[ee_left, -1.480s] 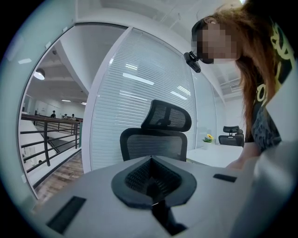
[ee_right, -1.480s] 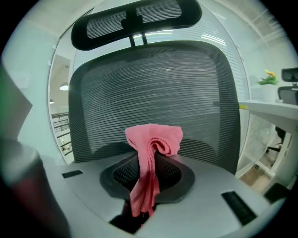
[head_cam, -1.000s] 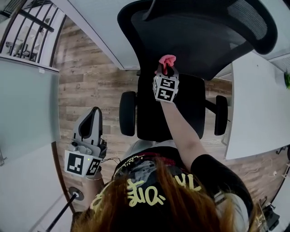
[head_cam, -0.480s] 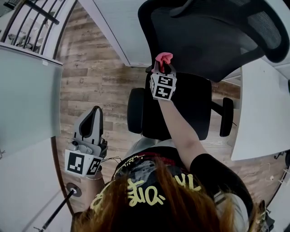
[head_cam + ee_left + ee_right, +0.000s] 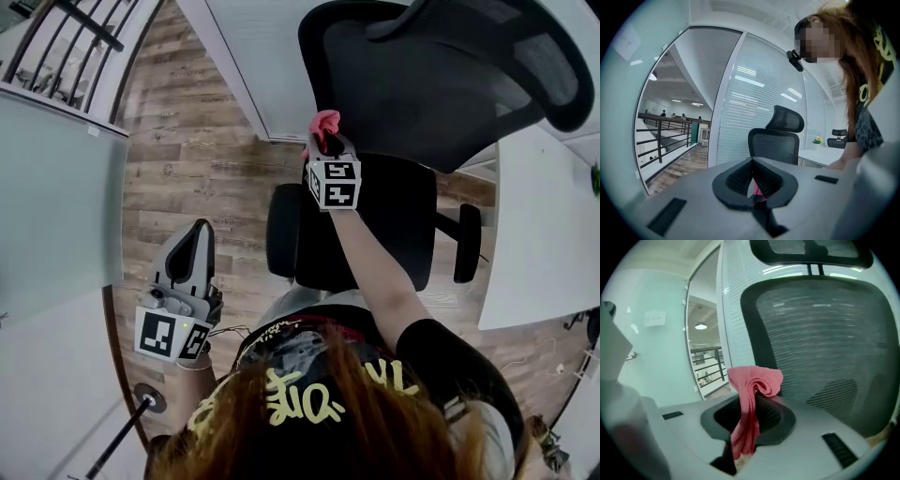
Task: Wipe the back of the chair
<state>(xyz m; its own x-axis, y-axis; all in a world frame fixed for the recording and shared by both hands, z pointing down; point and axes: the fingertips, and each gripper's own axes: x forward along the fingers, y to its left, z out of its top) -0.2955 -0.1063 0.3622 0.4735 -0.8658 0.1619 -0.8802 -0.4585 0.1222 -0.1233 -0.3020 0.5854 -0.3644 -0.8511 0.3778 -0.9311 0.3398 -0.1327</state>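
A black office chair stands before me, its mesh back wide and dark, with a headrest above. My right gripper is shut on a pink cloth, whose bunched end sits at the left edge of the chair back. My left gripper hangs low at my left side, away from the chair, its jaws together with nothing held.
The chair seat and two armrests lie below the back. A white desk stands to the right. A glass partition and a white blind wall border the wooden floor.
The right gripper and pink cloth have slid left along the chair back, toward its left edge. The left gripper has stayed put.
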